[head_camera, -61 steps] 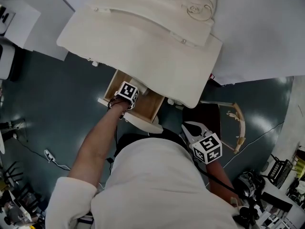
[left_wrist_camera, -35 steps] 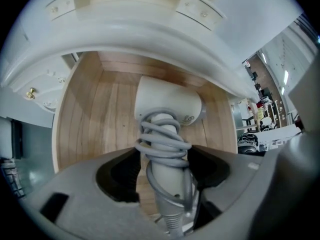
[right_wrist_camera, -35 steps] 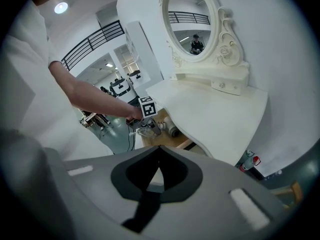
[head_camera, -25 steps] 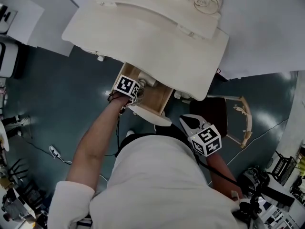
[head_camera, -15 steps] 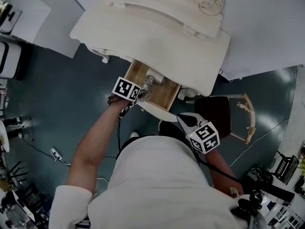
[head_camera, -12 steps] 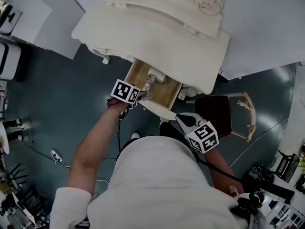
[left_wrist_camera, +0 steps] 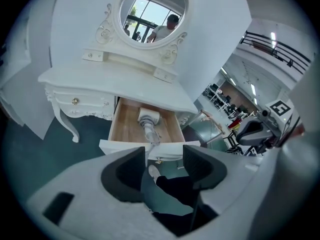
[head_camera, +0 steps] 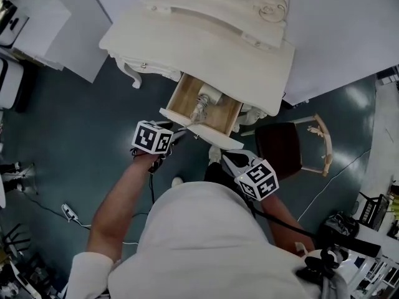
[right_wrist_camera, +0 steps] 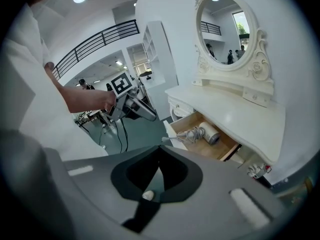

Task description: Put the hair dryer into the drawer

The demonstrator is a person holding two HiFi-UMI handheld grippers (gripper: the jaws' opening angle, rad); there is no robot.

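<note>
Head view: the white dressing table's drawer (head_camera: 176, 98) stands pulled out, and the hair dryer (head_camera: 204, 101) lies inside on the wooden bottom, cord bundled. The left gripper (head_camera: 174, 131) hangs at 7 o'clock of the drawer; the right gripper (head_camera: 229, 161) is at 5 o'clock.

Left gripper view: the jaws are apart and closing, with nothing between them. The dryer lies at 12 o'clock.

Right gripper view: the jaws meet, empty. The dryer lies in the drawer at 1 o'clock.

Staged bedroom corner in a lab hall
Dressing table (head_camera: 206, 48) top centre; loose cables (head_camera: 68, 212) lower left, equipment (head_camera: 341, 224) lower right.
</note>
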